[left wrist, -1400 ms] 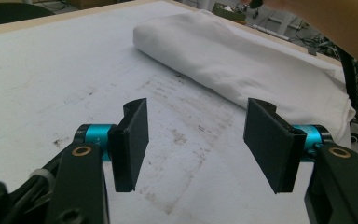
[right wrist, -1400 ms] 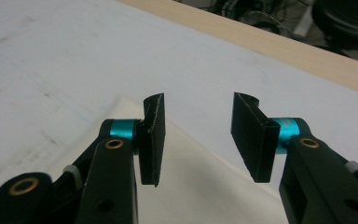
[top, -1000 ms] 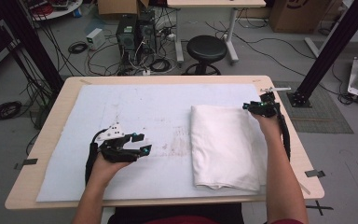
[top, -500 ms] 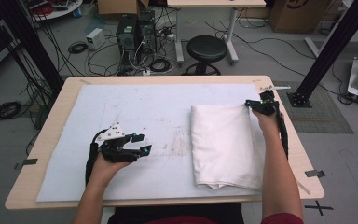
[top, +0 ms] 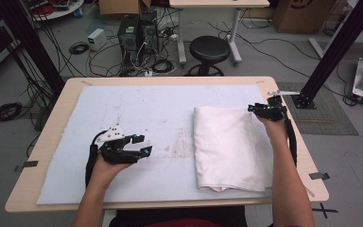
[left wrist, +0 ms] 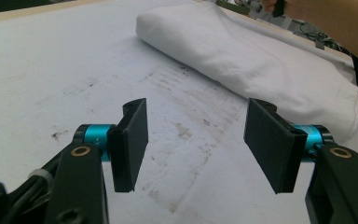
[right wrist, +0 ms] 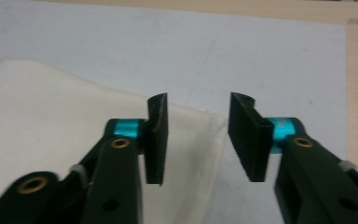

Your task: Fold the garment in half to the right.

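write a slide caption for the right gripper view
Right gripper, jaws just opened, poised over the far corner of a folded white towel on the pale mat, nothing clamped.

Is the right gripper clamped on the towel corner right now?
No: in the right gripper view its fingers stand apart above the towel corner, having just opened, with nothing pinched between them.

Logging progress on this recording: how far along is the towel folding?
Done: the white towel lies folded on the mat. In hand: the right gripper, jaws just opened, hovers over its far corner, gripping nothing. The left gripper waits open. Left: any further fold.
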The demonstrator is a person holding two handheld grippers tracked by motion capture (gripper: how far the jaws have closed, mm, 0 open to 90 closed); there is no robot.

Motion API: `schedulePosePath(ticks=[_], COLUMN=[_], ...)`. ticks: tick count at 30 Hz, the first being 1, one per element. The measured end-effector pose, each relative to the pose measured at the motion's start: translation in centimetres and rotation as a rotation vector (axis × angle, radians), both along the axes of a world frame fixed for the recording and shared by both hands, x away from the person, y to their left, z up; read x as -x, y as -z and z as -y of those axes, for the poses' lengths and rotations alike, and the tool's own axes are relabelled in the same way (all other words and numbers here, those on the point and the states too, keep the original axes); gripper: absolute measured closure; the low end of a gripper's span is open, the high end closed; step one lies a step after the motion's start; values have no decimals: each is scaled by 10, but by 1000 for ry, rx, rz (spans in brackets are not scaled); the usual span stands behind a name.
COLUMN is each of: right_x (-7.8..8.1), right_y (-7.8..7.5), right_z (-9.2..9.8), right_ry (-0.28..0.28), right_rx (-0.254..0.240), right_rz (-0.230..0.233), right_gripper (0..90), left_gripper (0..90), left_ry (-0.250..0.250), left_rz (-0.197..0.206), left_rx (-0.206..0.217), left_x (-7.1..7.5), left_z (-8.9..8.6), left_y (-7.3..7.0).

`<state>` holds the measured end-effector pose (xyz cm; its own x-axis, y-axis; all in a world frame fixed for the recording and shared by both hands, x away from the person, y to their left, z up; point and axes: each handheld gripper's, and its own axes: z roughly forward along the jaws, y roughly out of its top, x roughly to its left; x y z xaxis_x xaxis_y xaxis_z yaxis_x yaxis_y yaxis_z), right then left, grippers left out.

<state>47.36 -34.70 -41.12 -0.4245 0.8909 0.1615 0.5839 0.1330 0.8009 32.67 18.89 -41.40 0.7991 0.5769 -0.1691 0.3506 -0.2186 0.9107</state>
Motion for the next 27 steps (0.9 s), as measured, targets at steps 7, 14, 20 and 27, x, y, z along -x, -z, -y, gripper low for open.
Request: schedulePosePath(ticks=[7,14,20,27], right_x=[29,57,76,94], right_y=[-10,-10,-9,-3], right_z=[-20,-28,-32,-36], right_ry=[-134,-244,-287,-335], right_rx=[30,15,16,-7], right_rz=[68,130,159,183], right_gripper=[467,399,370,341], left_gripper=[383,364,361,351], left_ry=[-3,-19,-22,-15], left_rz=[13,15,22,28], left_rx=[-7,-20,-9,-17], left_x=[1,0,-1,-4], left_z=[-1,-2,-2,-2], left_y=[-2,-1,-2,0])
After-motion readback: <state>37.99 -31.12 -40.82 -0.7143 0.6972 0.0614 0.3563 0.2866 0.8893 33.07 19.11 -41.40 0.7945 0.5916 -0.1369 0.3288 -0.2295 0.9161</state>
